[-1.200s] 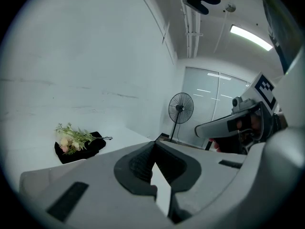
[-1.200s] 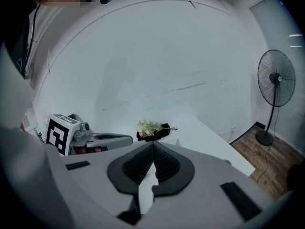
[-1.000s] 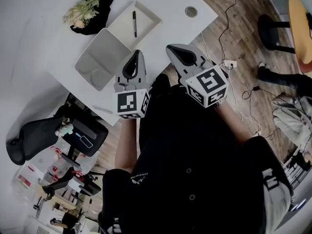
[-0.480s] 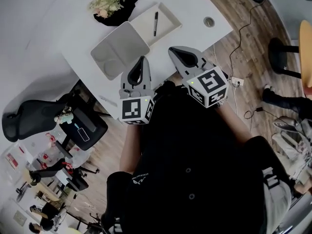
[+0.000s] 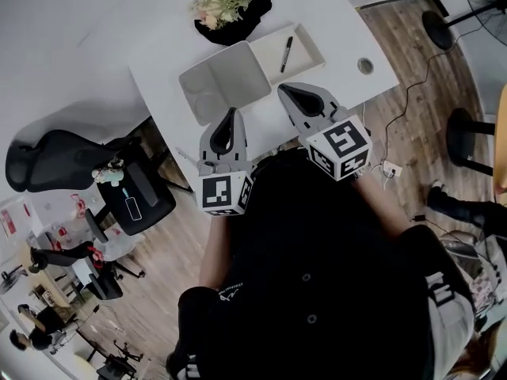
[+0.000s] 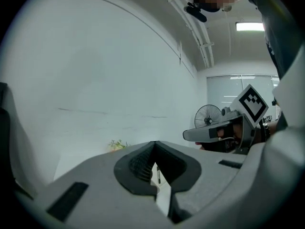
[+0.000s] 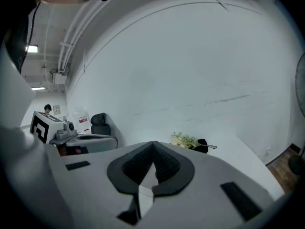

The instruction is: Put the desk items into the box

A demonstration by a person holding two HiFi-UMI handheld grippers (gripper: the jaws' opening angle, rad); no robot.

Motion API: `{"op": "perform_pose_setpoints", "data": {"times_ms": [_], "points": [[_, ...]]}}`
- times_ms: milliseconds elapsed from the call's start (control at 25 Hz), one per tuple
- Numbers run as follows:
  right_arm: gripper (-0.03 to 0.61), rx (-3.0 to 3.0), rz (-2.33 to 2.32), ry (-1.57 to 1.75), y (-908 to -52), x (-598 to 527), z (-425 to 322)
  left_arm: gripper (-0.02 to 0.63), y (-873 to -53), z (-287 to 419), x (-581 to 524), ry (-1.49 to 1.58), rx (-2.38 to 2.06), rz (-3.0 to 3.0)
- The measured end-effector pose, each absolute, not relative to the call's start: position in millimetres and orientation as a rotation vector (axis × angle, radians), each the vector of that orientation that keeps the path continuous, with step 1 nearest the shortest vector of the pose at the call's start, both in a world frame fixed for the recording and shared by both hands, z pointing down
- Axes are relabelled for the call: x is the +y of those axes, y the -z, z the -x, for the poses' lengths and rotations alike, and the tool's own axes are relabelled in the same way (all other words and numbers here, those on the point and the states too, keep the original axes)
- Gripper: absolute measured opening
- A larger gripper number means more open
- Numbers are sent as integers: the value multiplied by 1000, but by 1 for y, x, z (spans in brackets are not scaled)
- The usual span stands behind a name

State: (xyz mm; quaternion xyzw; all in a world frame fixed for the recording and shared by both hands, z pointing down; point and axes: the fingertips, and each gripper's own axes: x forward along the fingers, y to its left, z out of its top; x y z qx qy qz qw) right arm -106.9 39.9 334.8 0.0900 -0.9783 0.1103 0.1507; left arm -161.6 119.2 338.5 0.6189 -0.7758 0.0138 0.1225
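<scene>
A white desk (image 5: 333,14) carries a grey tray with compartments (image 5: 226,81) and, right beside it, a shallow pale box (image 5: 307,54). A black pen (image 5: 286,43) lies in the box. Behind them a bunch of pale flowers (image 5: 223,5) rests on a black cloth (image 5: 247,18). My left gripper (image 5: 230,117) is shut and empty, held over the desk's near edge just below the tray. My right gripper (image 5: 288,92) is also shut and empty, close to the box's near side. The right gripper view shows the flowers (image 7: 187,140) ahead; the left gripper view shows the right gripper (image 6: 214,133).
A black office chair (image 5: 47,161) and a second chair with clutter (image 5: 131,204) stand left of the desk. A round cable grommet (image 5: 365,66) sits at the desk's right corner. Cables and a plug (image 5: 388,169) lie on the wooden floor; a fan base (image 5: 436,30) stands at the right.
The head view has swung, so the desk, tray and box slide rightwards in the picture. Both grippers stay shut and side by side at the desk's near edge.
</scene>
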Motion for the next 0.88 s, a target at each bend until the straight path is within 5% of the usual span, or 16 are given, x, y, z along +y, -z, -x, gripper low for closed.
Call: {"op": "perform_pose_setpoints", "data": {"times_ms": [880], "points": [[-2, -2916, -224, -209, -292, 29, 125, 8, -304, 187, 127, 24, -2485, -1693]]}}
